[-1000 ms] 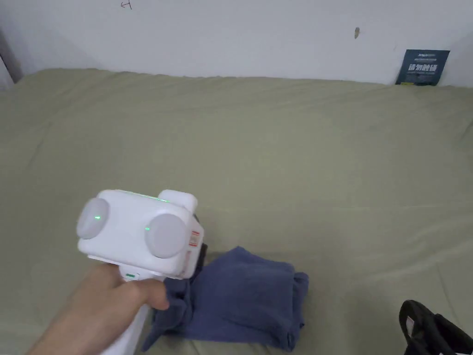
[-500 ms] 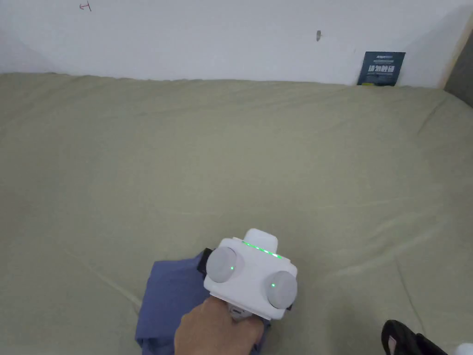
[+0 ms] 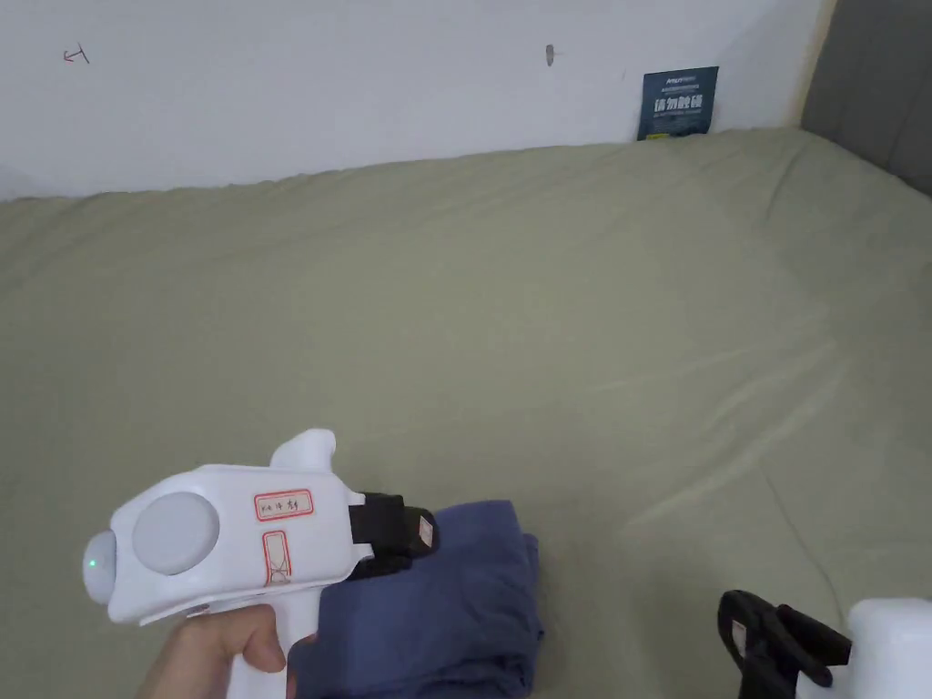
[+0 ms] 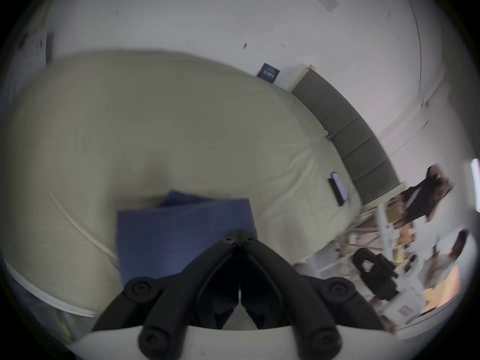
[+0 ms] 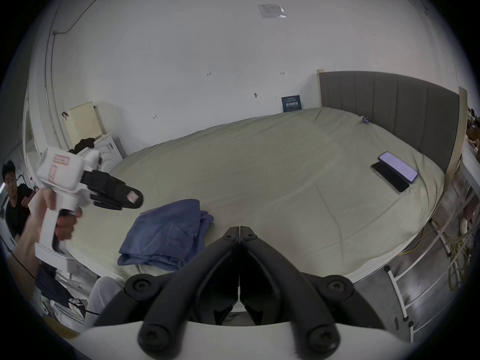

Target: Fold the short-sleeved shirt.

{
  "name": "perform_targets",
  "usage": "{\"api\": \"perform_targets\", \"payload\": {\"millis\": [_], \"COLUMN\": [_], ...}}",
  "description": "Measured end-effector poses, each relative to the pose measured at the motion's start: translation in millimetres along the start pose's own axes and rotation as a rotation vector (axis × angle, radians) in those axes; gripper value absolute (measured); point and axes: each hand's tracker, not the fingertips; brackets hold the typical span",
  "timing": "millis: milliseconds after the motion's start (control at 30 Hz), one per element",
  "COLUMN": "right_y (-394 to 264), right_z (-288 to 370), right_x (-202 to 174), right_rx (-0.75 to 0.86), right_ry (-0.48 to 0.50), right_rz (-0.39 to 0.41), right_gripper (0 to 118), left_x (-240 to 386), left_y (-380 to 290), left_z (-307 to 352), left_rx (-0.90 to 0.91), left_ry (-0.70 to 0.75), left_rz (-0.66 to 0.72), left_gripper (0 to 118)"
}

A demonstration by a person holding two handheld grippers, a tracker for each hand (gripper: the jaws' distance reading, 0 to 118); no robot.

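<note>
Blue folded shirt (image 3: pixel 437 601) near bed (image 3: pixel 546 319) edge, left tongs (image 4: pixel 239 239) and right tongs (image 5: pixel 239 228) closed, empty.

Soft, even light is filling the room, giving the white wall (image 3: pixel 364 91) a flat grey cast with no glare. In the head view everything is staying sharp, and the folded shirt (image 3: pixel 446 601) is throwing only a faint shadow onto the bed sheet (image 3: pixel 546 319). The left gripper view is smearing with motion blur, worst at the lower right of the frame, and looking dimmer. Both gripper views are bending straight lines into curves and darkening to black at the corners. The right gripper view is holding crisp focus across the headboard (image 5: pixel 389 106).
</note>
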Motion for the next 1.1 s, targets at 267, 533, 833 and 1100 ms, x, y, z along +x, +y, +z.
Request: {"api": "perform_targets", "payload": {"millis": [267,533,833,1100], "right_y": [-7,-9,27,-13], "right_z": [-8,-14,-128,-251], "right_x": [10,13,-58,-30], "right_rx": [-0.053,-0.100,-0.314,-0.636], "right_ry": [-0.019,-0.025,0.493,0.715], "right_rz": [-0.028,-0.013,-0.121,-0.425], "right_gripper": [0,0,0,0], "left_x": [-31,-31,-68,-138], "left_y": [-16,-7,3,-7], "left_z": [-95,-67,75,83], "left_rx": [-0.191,-0.130,0.035,0.052], "left_ry": [-0.141,-0.136,0.015,0.032], "left_rz": [0.127,0.081,0.067,0.195], "left_gripper": [0,0,0,0]}}
